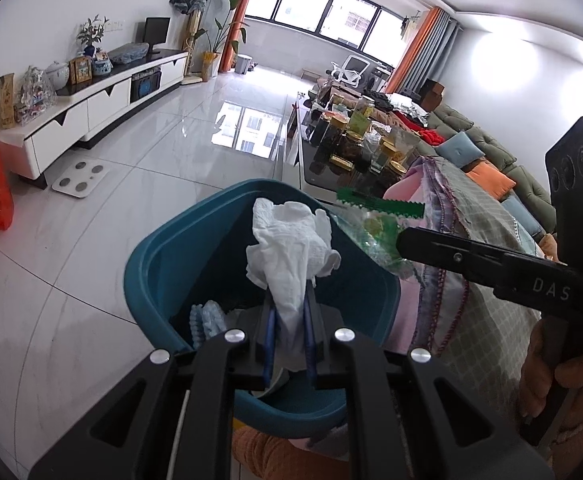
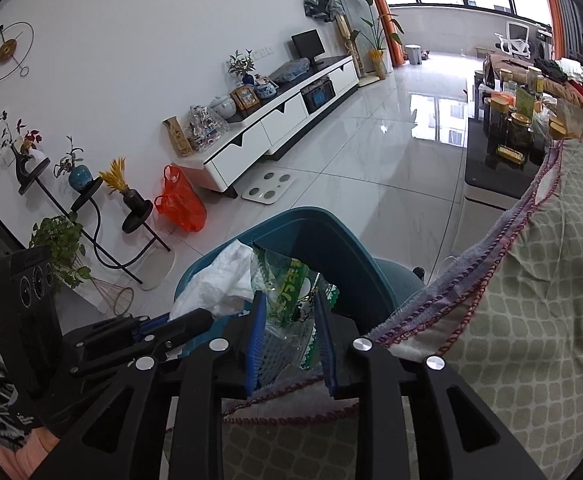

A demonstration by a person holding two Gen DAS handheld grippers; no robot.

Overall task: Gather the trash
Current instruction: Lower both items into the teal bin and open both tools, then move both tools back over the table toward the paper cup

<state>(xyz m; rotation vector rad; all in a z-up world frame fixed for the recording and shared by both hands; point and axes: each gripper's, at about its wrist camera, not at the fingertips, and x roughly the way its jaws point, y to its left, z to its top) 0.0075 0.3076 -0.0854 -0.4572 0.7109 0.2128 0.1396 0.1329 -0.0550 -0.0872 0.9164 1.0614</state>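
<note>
Left gripper (image 1: pixel 289 344) is clamped on a crumpled white tissue (image 1: pixel 291 248) and right gripper (image 2: pixel 289 340) is pinched on a clear green-printed wrapper (image 2: pixel 291 292); both pieces hang over the mouth of the teal trash bin (image 1: pixel 163 256), presumably carried there so that they drop inside on release. The bin's rim sits just beside the draped checked cloth (image 2: pixel 531 280) with its stitched fringe. The right side is therefore tight, while open tiled floor (image 1: pixel 111 220) lies left and ahead.
</note>
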